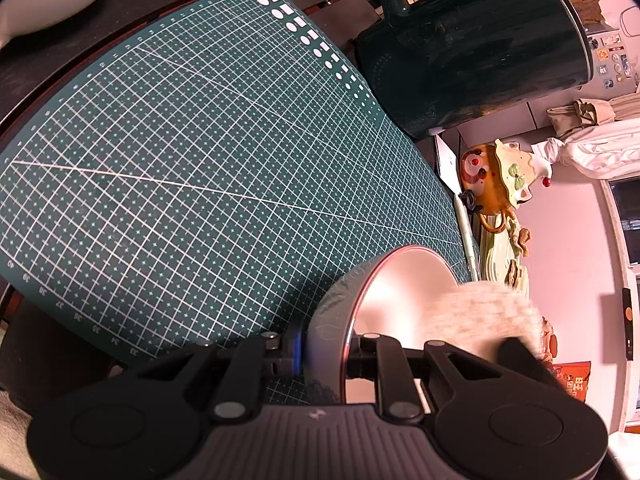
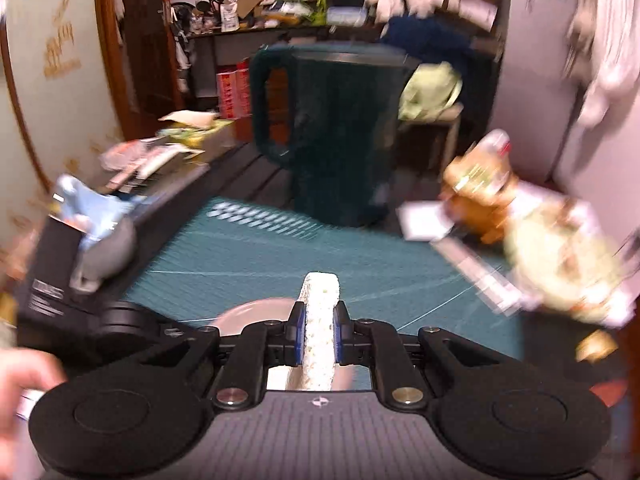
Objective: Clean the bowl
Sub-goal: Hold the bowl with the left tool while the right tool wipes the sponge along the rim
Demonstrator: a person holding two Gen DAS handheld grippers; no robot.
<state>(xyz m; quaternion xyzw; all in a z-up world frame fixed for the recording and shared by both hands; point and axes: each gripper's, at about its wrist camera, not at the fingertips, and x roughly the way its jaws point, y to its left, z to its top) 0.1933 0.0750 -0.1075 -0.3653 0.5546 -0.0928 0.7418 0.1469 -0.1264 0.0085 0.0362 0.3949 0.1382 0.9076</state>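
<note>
My left gripper (image 1: pixel 326 354) is shut on the rim of the bowl (image 1: pixel 404 292), a grey bowl with a pale shiny inside, held tilted above the green cutting mat (image 1: pixel 200 168). A pale sponge (image 1: pixel 484 316) is blurred inside the bowl at its right side. In the right wrist view my right gripper (image 2: pixel 319 332) is shut on that white sponge (image 2: pixel 320 320), which stands upright between the blue pads. The bowl (image 2: pixel 256 316) shows just behind and below the sponge. The right view is motion-blurred.
A dark green jug (image 1: pixel 472 44) stands at the mat's far edge; it also shows in the right wrist view (image 2: pixel 332 132). A clown-like ceramic figure (image 1: pixel 500 184) and papers lie beside the mat. A black box (image 2: pixel 52 276) and a grey bowl with blue cloth (image 2: pixel 104 236) sit at the left.
</note>
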